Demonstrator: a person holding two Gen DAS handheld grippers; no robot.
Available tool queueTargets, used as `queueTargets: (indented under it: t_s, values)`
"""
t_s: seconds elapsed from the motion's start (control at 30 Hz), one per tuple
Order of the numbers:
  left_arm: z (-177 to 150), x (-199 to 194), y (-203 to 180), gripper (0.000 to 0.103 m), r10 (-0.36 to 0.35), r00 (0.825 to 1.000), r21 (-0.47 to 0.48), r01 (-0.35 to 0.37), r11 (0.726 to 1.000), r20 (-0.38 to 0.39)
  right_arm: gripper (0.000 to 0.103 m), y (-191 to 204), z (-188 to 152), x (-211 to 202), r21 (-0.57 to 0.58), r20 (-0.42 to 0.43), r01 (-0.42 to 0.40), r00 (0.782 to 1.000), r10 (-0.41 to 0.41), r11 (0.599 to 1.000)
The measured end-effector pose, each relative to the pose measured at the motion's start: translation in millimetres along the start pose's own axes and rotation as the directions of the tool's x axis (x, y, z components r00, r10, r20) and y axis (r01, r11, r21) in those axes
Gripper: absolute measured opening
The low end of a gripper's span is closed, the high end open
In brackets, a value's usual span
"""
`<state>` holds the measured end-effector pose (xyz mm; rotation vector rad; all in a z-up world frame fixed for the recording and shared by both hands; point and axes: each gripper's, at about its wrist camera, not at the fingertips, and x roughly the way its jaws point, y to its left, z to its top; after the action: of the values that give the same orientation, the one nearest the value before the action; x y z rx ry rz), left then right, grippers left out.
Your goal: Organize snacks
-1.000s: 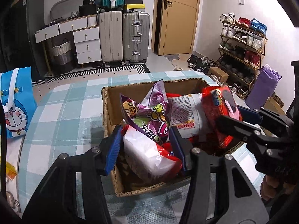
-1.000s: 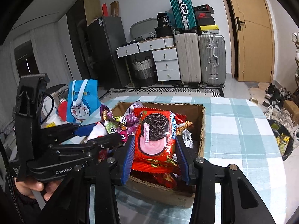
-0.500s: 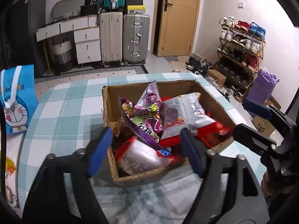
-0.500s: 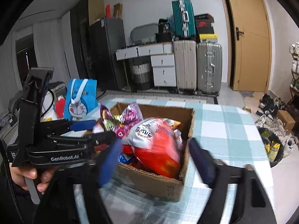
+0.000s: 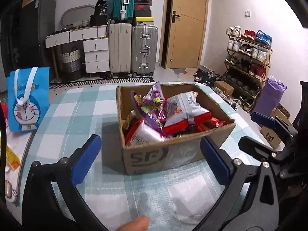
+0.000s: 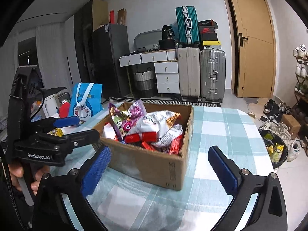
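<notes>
My left tool [image 5: 150, 154]: black frame, blue ribbed pads [image 5: 85, 162], silver screws along each finger. Right tool [image 6: 158, 166] identical; pads [image 6: 96, 171] dimpled blue. White "GenRobot.AI" lettering on the left tool's body in the right view. Bare skin on my left hand [image 6: 21, 175] gripping the handle.

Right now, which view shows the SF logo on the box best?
Left wrist: the logo faces that camera on the cardboard box's near wall. The right wrist view shows a different wall of the box, logo out of sight.
</notes>
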<state>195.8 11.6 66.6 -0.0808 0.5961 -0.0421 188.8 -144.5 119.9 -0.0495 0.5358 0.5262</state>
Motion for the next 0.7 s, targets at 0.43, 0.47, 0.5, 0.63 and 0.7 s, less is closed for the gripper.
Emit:
queueTargets:
  t_s: [0.43, 0.47, 0.5, 0.63, 0.7]
  values:
    - [-59, -26, 10, 0.103, 0.029, 0.998, -0.013, -0.028, 1.0, 0.063, 0.103, 8, -32, -15, -0.008, 0.075, -0.003, 0.997, 0.003, 1.0]
    - [-63, -28, 11, 0.103, 0.034, 0.997, -0.016, -0.033, 0.999, 0.069, 0.103, 9, -34, -16, -0.008, 0.085, 0.0, 0.996, 0.001, 1.0]
    - [-67, -29, 12, 0.103, 0.04, 0.996, -0.021, -0.038, 0.999, 0.075, 0.103, 9, -36, -17, -0.007, 0.097, 0.002, 0.995, -0.001, 1.0]
    - [-80, -33, 11, 0.103, 0.056, 0.993, -0.025, -0.054, 0.998, 0.105, 0.103, 13, -41, -19, -0.022, 0.122, 0.015, 0.992, -0.012, 1.0]
    - [-83, -34, 10, 0.103, 0.066, 0.991, -0.019, -0.064, 0.998, 0.114, 0.103, 15, -44, -20, -0.038, 0.127, 0.019, 0.992, -0.014, 0.999]
